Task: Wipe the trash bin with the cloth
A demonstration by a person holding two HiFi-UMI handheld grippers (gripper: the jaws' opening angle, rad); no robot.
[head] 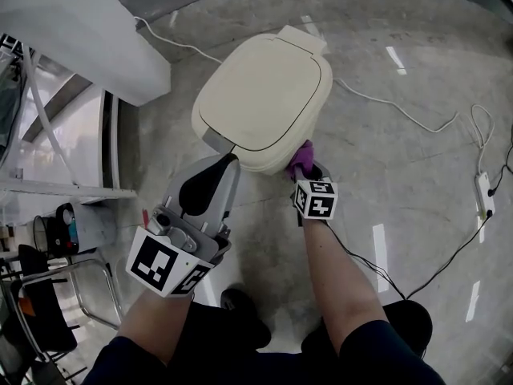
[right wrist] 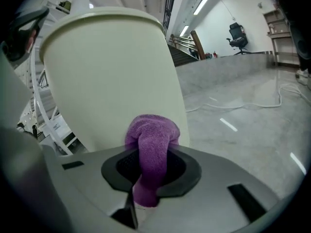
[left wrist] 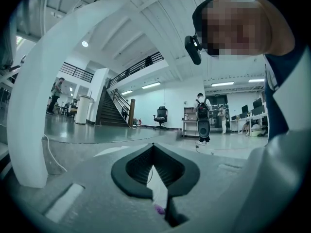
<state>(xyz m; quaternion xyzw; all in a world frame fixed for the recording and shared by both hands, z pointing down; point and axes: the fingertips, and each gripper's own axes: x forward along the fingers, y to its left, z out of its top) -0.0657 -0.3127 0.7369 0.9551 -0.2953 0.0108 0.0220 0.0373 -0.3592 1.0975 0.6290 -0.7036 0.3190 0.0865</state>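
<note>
Polished grey floor (head: pixel 417 175) carries a cream trash bin (head: pixel 264 95). Right gripper (head: pixel 309 169) clamps purple cloth (head: pixel 301 157) against it; left gripper (left wrist: pixel 153 149) closed, empty.

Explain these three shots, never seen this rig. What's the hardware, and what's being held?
There is no robot here: a person holds a two-jaw gripper in each hand. The head view looks down from the person's head at the left gripper, the right gripper, a cream trash bin on the grey floor, and cables nearby. The other two views come from cameras riding on each gripper. The right jaws are shut on a purple cloth held at the bin's side. The left jaws are together, holding nothing.
</note>
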